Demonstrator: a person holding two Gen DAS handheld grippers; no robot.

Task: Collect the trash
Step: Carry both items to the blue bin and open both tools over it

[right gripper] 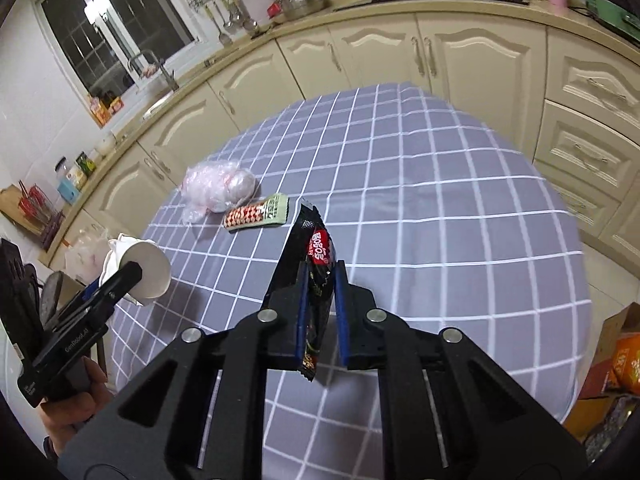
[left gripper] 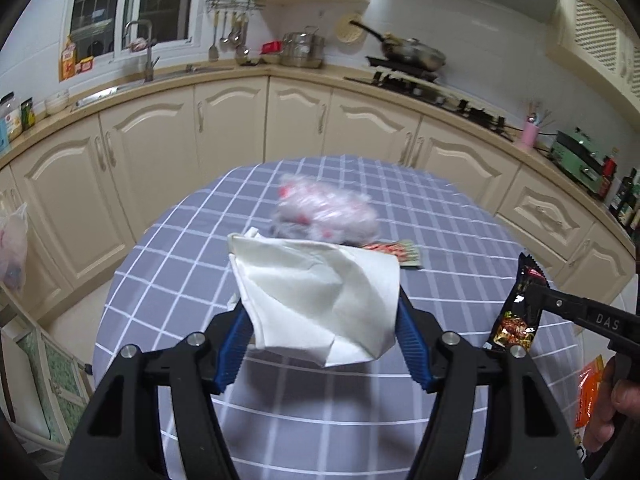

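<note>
My left gripper (left gripper: 320,300) is shut on a crumpled white napkin (left gripper: 316,292) and holds it above the grey checked table (left gripper: 180,280). It also shows in the right wrist view (right gripper: 138,276), with the napkin (right gripper: 146,270) in it. My right gripper (right gripper: 322,276) is shut on a black snack wrapper (right gripper: 318,272), held upright above the table (right gripper: 460,240); the wrapper shows in the left wrist view (left gripper: 516,312). A crumpled clear plastic bag (right gripper: 218,192) and a flat red-and-green packet (right gripper: 256,213) lie on the table beyond both grippers.
Cream kitchen cabinets (left gripper: 304,120) and a counter curve around the far side of the table. Boxes with orange packaging (right gripper: 624,360) stand on the floor at the right. A chair (left gripper: 48,368) and a hanging plastic bag (left gripper: 14,248) are at the left.
</note>
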